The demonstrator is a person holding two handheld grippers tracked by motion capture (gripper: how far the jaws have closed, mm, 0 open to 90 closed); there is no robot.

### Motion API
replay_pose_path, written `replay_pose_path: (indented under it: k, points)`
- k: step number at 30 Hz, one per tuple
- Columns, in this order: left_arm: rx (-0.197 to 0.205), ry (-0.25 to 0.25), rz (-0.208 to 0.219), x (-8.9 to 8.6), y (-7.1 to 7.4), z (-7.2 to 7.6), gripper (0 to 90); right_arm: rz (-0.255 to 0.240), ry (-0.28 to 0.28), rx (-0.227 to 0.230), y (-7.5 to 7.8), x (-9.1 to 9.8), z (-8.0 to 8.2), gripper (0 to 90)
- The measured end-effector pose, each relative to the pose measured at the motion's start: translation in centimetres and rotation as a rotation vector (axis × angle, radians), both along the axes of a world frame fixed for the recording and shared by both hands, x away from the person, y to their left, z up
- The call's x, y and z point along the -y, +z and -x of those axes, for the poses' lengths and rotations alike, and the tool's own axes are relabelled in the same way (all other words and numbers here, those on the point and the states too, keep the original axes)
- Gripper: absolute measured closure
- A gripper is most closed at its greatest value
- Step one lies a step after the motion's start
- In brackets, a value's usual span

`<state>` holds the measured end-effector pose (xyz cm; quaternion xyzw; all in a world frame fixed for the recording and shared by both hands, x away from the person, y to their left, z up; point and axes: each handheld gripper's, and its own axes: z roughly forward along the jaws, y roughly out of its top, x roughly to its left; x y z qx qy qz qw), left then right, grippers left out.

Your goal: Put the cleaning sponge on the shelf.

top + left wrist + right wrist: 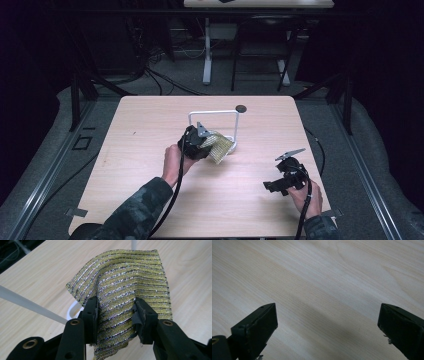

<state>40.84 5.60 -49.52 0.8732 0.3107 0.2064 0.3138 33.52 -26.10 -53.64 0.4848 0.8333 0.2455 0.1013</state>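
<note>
A yellow and silver striped cloth [125, 290] hangs pinched between the jaws of my left gripper [115, 315], held a little above the table. From above, the same cloth [219, 145] juts out of the left gripper [209, 145] just in front of a white wire rack [215, 114] with a round base. My right gripper [272, 187] is low over the table's right front part. Its jaws stand wide apart with bare wood between them [327, 325].
The light wooden table [150, 125] has a small dark round disc [241, 108] near its far edge, behind the rack. A white rod of the rack [27, 305] crosses the left gripper view. Cables trail from both grippers toward the front edge.
</note>
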Motion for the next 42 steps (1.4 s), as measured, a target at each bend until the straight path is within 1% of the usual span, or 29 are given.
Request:
replay_pose_path:
  k: [2, 3, 4, 5, 8, 9, 13, 20, 27, 30, 32, 35, 36, 38, 40, 41, 42]
  points:
    - [0.001, 0.011, -0.014, 0.1, -0.2, -0.3, 59.2, 0.000, 0.000, 0.000, 0.0, 0.0, 0.0, 2.0]
    - [0.008, 0.019, -0.015, 0.2, -0.2, -0.4, 59.3, 0.001, -0.001, -0.005, 0.1, 0.0, 0.0, 2.0]
    - [0.010, 0.024, -0.019, 0.3, -0.3, -0.5, 59.3, 0.006, 0.003, 0.003, 0.0, 0.1, 0.0, 2.1]
    - [0.010, 0.029, -0.015, 0.3, -0.3, -0.6, 59.3, 0.005, 0.001, -0.003, 0.1, 0.1, 0.0, 2.1]
    - [0.016, 0.046, -0.017, 0.4, -0.5, -0.8, 59.3, -0.001, 0.001, -0.001, 0.0, 0.0, 0.0, 2.0]
    - [0.013, 0.052, -0.011, 0.4, -0.6, -0.9, 59.3, -0.001, 0.001, -0.001, 0.0, 0.0, 0.0, 2.0]
    - [0.009, 0.062, -0.020, 0.7, -0.9, -1.2, 59.3, 0.000, 0.000, -0.002, 0.0, 0.0, 0.0, 2.1]
    - [0.006, 0.095, -0.026, 0.9, -1.3, -2.0, 59.3, 0.000, 0.002, 0.000, 0.0, 0.0, 0.0, 2.1]
    - [-0.006, 0.104, -0.029, 1.3, -1.7, -2.4, 59.1, 0.002, 0.005, -0.002, 0.0, 0.0, 0.0, 2.1]
    - [-0.003, 0.111, -0.032, 1.5, -1.9, -2.6, 59.0, 0.001, 0.004, -0.001, 0.0, 0.0, 0.0, 2.2]
    - [-0.001, 0.115, -0.043, 1.7, -2.0, -2.7, 58.8, 0.001, 0.002, -0.006, 0.1, 0.0, 0.1, 2.2]
    - [0.014, 0.124, -0.052, 2.0, -2.2, -2.8, 58.6, -0.005, 0.000, 0.007, 0.1, -0.1, 0.1, 2.3]
    - [0.016, 0.129, -0.048, 2.1, -2.2, -2.8, 58.6, -0.003, 0.001, 0.004, 0.2, -0.1, 0.1, 2.3]
    - [0.011, 0.129, -0.055, 2.3, -2.3, -3.0, 58.5, 0.004, 0.010, 0.002, 0.1, -0.1, 0.1, 2.4]
    - [0.008, 0.133, -0.056, 2.5, -2.5, -3.1, 58.4, -0.001, 0.006, -0.001, 0.1, -0.1, 0.1, 2.3]
    - [0.005, 0.135, -0.055, 2.5, -2.5, -3.2, 58.4, 0.002, 0.007, 0.001, 0.1, -0.1, 0.1, 2.3]
    - [0.007, 0.140, -0.058, 2.6, -2.6, -3.3, 58.3, -0.006, 0.007, 0.005, 0.1, -0.1, 0.1, 2.3]
